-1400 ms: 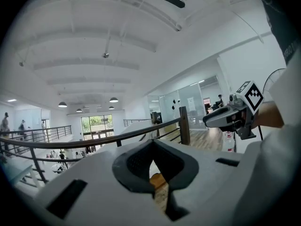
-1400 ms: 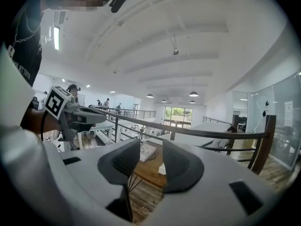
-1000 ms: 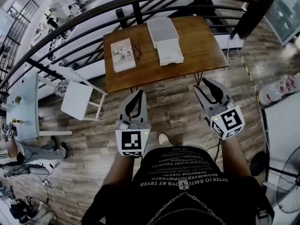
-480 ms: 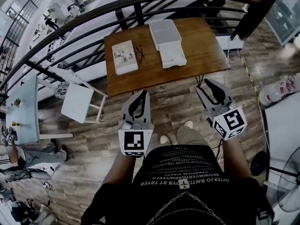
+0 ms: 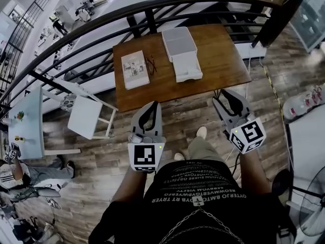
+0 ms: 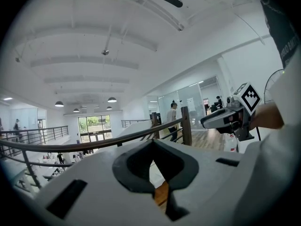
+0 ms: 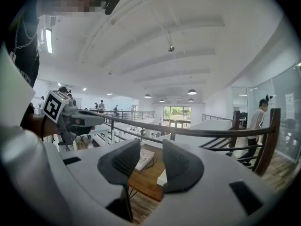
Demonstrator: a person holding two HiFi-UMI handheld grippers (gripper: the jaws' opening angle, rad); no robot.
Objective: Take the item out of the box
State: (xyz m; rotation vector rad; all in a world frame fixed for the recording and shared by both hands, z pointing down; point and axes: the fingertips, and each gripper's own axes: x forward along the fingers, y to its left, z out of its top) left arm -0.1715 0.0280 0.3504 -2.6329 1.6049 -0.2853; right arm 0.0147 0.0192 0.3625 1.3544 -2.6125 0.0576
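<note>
A white box [image 5: 180, 52] lies on the brown wooden table [image 5: 218, 60] ahead of me, in two parts, a flat lid behind and a tray in front. Its contents are not visible from here. Both grippers hang level in the air short of the table, over the wood floor. My left gripper [image 5: 151, 105] has its tips together and is empty; its own view shows the left gripper [image 6: 153, 142] with a sliver of table beyond. My right gripper [image 5: 229, 96] stands open with nothing between the pads. Past the right gripper [image 7: 151, 145] I see the table [image 7: 146, 180] and the box's edge [image 7: 162, 177].
A book [image 5: 135, 69] and a pair of glasses [image 5: 151, 64] lie left of the box. A black railing [image 5: 101, 14] curves behind the table. A white stool [image 5: 86, 117] stands at the left, a fan [image 5: 312, 207] at lower right. My foot [image 5: 200, 132] is forward.
I have stepped towards the table, which now sits closer and lower in the head view. Both grippers moved forward with me. Their jaws look the same.
</note>
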